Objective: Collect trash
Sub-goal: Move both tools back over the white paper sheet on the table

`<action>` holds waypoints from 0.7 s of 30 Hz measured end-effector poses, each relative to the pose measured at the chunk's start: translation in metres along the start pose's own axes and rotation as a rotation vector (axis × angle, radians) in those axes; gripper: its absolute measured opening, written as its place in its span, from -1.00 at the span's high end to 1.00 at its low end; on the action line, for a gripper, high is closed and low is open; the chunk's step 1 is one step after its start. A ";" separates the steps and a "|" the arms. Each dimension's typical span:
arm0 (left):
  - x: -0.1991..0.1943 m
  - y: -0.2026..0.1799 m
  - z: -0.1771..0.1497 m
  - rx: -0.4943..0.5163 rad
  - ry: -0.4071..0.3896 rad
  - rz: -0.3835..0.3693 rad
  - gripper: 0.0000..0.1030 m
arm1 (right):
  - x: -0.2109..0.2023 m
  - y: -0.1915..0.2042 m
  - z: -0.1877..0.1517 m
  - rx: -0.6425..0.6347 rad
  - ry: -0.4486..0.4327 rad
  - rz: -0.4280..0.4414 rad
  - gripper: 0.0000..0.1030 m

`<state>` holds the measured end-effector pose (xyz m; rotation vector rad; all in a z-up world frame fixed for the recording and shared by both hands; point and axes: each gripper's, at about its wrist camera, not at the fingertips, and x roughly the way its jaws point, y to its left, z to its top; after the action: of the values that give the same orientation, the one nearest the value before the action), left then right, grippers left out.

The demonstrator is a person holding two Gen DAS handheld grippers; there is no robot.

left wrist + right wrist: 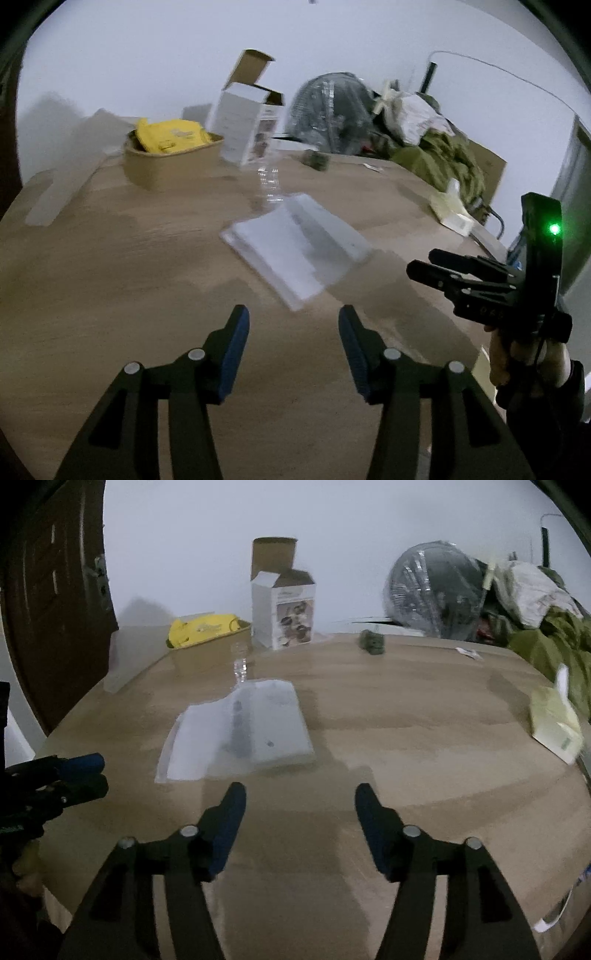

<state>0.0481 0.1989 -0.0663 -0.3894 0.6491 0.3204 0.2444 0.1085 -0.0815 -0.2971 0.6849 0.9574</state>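
A flat white plastic packet point(295, 247) lies on the wooden table point(147, 280), also in the right wrist view point(240, 727). A clear plastic bottle point(267, 177) lies behind it point(240, 666). A brown tray point(166, 166) holds a yellow wrapper point(171, 134). A small dark green crumpled piece point(372, 641) and a pale yellow packet point(554, 727) lie further off. My left gripper point(293, 321) is open and empty, short of the white packet. My right gripper point(300, 797) is open and empty, just before the packet; it shows at the right in the left wrist view point(421, 262).
An open white carton point(282, 609) stands at the back by the wall. A fan wrapped in plastic point(436, 587) and a pile of green cloth point(546, 642) fill the back right. A dark door point(55, 609) is at the left.
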 end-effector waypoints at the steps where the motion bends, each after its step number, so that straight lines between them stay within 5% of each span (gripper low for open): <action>1: 0.001 0.002 0.001 -0.005 0.001 0.005 0.02 | 0.004 0.001 0.003 -0.004 0.003 0.006 -0.23; 12: 0.009 0.030 0.012 -0.083 0.010 0.041 0.01 | 0.059 0.018 0.033 -0.073 0.075 0.058 -0.24; 16: 0.012 0.036 0.016 -0.096 0.017 0.048 0.01 | 0.075 0.021 0.042 -0.096 0.094 0.049 -0.46; 21: 0.018 0.040 0.019 -0.106 0.031 0.052 0.01 | 0.092 0.022 0.051 -0.108 0.114 0.036 -0.46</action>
<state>0.0548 0.2457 -0.0742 -0.4796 0.6753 0.4000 0.2829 0.2068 -0.1018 -0.4384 0.7460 1.0196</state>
